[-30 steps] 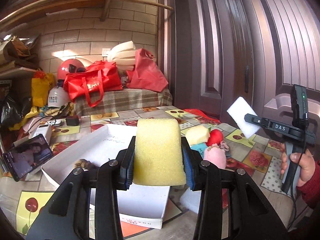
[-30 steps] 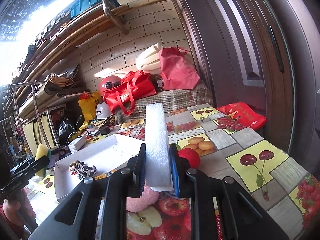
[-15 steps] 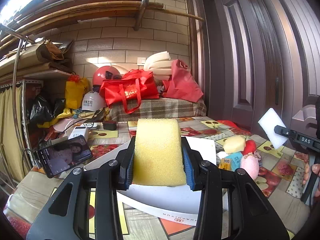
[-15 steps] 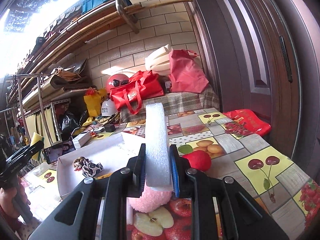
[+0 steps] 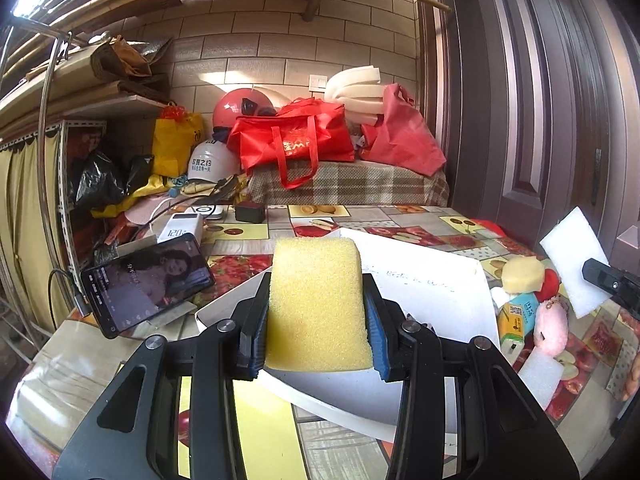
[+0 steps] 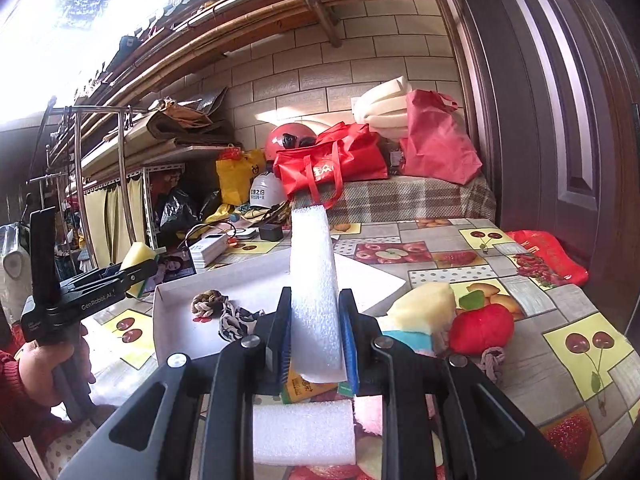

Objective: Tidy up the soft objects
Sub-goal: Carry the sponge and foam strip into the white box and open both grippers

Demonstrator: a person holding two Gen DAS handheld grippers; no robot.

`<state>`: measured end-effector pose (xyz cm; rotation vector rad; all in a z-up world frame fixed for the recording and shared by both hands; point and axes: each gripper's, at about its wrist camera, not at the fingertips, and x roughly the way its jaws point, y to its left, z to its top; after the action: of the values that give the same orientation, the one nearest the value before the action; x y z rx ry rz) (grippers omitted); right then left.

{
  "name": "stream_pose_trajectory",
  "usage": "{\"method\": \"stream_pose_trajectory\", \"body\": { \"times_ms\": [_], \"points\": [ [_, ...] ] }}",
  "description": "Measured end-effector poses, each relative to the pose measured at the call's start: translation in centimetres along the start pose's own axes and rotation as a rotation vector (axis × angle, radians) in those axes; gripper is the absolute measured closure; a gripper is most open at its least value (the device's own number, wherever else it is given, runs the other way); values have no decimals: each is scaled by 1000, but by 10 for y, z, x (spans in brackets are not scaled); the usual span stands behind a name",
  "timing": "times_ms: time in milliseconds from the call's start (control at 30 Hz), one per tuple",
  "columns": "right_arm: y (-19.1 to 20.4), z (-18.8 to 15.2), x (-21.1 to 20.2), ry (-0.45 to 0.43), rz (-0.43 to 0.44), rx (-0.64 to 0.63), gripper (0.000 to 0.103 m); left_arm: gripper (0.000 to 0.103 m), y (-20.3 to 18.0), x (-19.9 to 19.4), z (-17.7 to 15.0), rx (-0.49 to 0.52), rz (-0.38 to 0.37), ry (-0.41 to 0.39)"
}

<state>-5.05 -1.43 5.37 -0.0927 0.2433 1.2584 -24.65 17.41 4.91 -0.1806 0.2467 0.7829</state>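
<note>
My left gripper (image 5: 316, 340) is shut on a yellow sponge (image 5: 318, 304) and holds it above the near corner of the white box (image 5: 432, 288). My right gripper (image 6: 316, 344) is shut on a white foam sheet (image 6: 314, 280), held upright in front of the white box (image 6: 256, 280). The box holds patterned fabric scrunchies (image 6: 224, 310). Right of the box lie a pale yellow sponge (image 6: 424, 304), a red plush apple (image 6: 482, 328), a tissue pack (image 5: 514, 318), a pink plush (image 5: 550, 326) and a white foam block (image 6: 304, 432).
A phone (image 5: 150, 280) stands propped left of the box, with a power bank (image 5: 180, 232) and cables behind it. Red bags (image 5: 296, 144), helmets and foam sit on a checked bench at the back. A brown door (image 5: 540, 120) stands on the right.
Both grippers rose and drew back while still holding their objects. The left gripper swung left, so the phone came into fuller view. The box now sits lower in both views.
</note>
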Motion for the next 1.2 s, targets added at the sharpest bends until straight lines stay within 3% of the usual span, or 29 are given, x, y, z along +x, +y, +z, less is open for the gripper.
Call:
{"method": "stream_pose_trajectory", "body": {
  "times_ms": [500,833,1200],
  "points": [
    [38,-3,56,118,74,-9,83,63,2,25,8,14,20,-3],
    [53,2,83,123,57,-13,83,63,2,48,15,20,30,-5],
    [46,9,124,151,-31,97,83,63,3,80,26,19,7,17]
  ]
}}
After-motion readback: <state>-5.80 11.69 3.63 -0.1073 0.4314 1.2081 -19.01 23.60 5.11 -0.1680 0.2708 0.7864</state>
